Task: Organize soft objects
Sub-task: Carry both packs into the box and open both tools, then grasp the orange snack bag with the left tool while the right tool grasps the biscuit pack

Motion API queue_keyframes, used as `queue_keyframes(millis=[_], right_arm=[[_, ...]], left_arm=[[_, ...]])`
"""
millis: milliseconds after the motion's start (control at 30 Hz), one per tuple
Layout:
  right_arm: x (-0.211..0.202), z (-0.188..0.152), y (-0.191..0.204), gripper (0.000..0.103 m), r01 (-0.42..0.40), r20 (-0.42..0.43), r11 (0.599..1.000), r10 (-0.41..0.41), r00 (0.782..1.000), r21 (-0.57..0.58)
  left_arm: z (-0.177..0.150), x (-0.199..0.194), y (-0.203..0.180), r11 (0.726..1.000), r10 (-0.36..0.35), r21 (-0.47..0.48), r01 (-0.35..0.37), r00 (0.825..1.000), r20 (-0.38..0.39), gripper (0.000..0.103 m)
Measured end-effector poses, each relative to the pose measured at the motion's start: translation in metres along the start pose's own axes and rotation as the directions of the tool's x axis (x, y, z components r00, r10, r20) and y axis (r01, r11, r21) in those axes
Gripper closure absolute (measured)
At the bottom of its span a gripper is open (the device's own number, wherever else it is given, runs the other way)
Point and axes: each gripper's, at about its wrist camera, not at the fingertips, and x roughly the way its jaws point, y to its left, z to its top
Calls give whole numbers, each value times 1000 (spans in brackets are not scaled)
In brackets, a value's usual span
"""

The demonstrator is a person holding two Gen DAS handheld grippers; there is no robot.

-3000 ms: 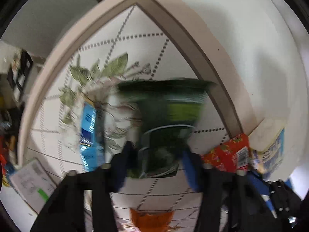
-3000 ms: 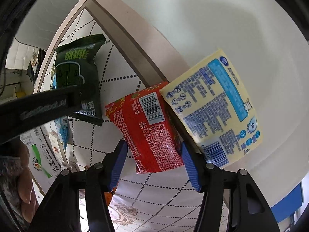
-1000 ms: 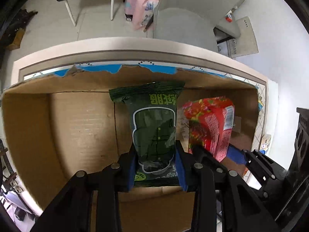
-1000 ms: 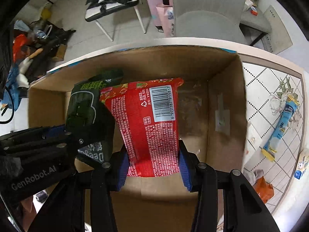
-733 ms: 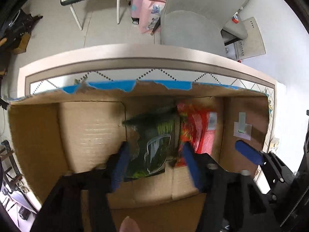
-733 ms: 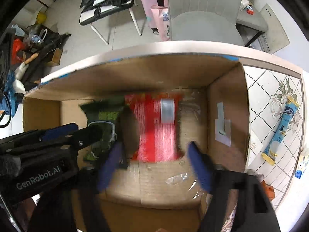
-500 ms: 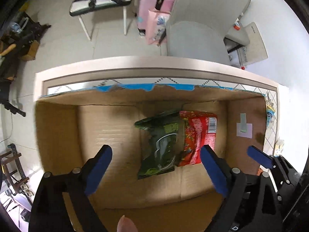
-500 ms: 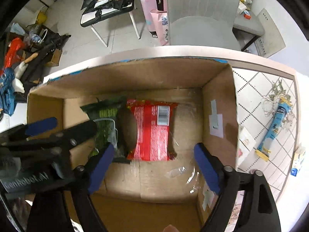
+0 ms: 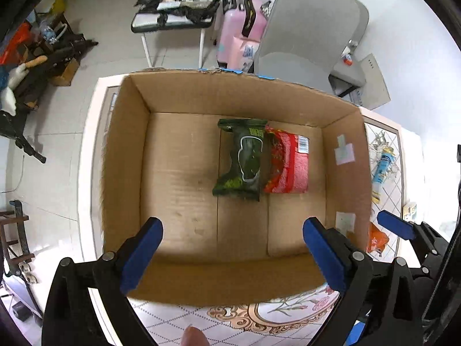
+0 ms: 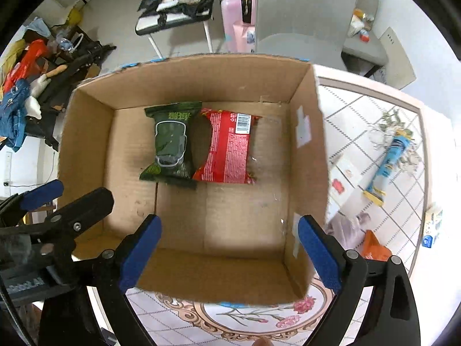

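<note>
Both packets now dropped into box (image 9: 340,170); both claws opening.

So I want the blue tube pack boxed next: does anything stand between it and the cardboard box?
Yes: the box's own right wall rises between the blue tube pack and the floor where the green packet and red packet lie. The open top looks unobstructed.

Green packet (image 9: 241,161) beside red packet (image 9: 288,165)
</note>
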Motion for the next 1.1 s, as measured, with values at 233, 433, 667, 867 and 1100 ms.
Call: queue_keyframes(millis=[233, 433, 667, 867, 1100], right_arm=[[-49, -38, -6, 6, -14, 68, 999, 16, 998, -28], [-82, -61, -13, 6, -62, 93, 997, 65, 994, -35], [-112, -73, -29, 6, -125, 117, 991, 130, 985, -48], [-124, -74, -83, 6, -209, 119, 977, 204, 972, 29], [-121, -96, -234, 6, -147, 123, 958, 120, 985, 248]], left_arm=[[-33, -43, -10, 999, 34, 0, -34, 997, 62, 3], [-55, -76, -24, 998, 63, 10, -65, 992, 105, 3], [-66, -105, -43, 996, 89, 14, -92, 984, 153, 3], [-65, -125, -94, 995, 57, 72, -73, 978, 201, 3], [-54, -84, -200, 980, -38, 199, 17, 994, 104, 3]])
